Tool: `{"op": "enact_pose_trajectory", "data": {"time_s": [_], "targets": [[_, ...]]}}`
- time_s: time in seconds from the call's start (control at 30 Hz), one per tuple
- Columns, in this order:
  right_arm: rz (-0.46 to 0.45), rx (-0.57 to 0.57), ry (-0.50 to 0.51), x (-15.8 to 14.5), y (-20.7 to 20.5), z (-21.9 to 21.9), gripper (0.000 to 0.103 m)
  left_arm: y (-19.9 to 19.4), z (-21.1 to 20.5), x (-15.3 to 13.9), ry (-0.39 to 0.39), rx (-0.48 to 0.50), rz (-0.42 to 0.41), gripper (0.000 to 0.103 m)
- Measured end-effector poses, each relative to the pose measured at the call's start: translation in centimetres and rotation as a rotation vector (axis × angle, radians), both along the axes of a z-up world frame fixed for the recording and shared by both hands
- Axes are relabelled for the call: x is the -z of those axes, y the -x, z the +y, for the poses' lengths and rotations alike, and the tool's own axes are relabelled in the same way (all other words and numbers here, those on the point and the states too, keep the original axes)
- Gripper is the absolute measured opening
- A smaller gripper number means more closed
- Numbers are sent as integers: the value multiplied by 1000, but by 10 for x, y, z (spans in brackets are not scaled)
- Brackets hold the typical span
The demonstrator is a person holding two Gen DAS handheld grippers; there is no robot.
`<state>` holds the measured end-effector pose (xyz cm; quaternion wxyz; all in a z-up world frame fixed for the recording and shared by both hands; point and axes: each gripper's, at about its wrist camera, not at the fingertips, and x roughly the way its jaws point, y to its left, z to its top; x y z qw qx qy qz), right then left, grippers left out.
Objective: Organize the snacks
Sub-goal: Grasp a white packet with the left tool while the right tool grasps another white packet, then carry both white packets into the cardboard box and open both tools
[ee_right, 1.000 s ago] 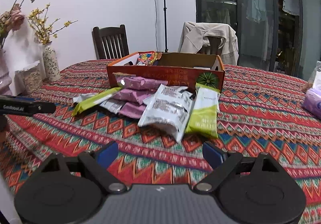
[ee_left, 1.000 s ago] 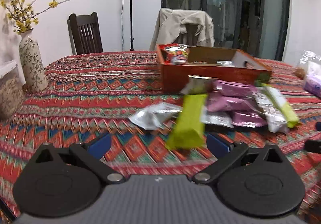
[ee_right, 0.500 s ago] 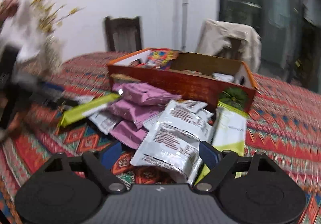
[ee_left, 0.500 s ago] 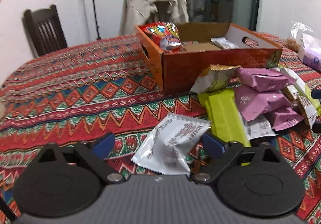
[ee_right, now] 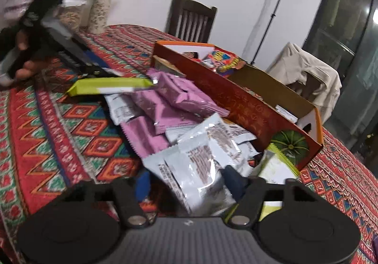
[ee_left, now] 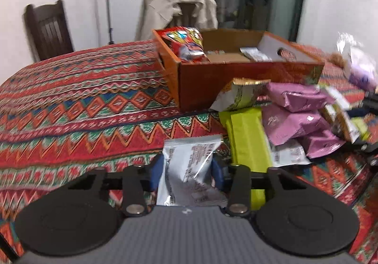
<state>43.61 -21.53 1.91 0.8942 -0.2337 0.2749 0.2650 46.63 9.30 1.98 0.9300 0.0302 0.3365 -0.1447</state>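
Gripping a silver packet (ee_left: pixel 189 164) in the narrowed left tool (ee_left: pixel 187 170), bottom centre. Closing the right tool (ee_right: pixel 186 181) around another silver pouch (ee_right: pixel 200 169), low centre. Holding few snacks in the box (ee_left: pixel 236 79); leaving most piled on the surface (ee_left: pixel 82 107).

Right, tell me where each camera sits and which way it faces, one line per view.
Left wrist: on the left gripper, looking along its blue fingers across the patterned table at the orange box; a silver packet sits between the fingers.
Right wrist: on the right gripper, tilted, facing the box from the other side of the pile; its fingers flank a silver packet; the person's left hand shows far left.
Shared: box, green bar, pink packets.
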Motion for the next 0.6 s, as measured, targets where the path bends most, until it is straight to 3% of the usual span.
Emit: {"op": "enact_pose_trajectory", "data": {"time_s": [0.13,0.4,0.5,0.6], "targets": [[46,33,-59,-2,4,-5,43,41,7,-15,74,-76,-33,41],[163,165,-313,-8,53,-34,42,125,-13,-17,197,-149,0,41],[180,208,-370,-8,76,-45,42,141,-33,-13,202,-120,22,41],[192,207,-410,-10,95,-54,42,149,-56,-15,159,-83,17,41]]}}
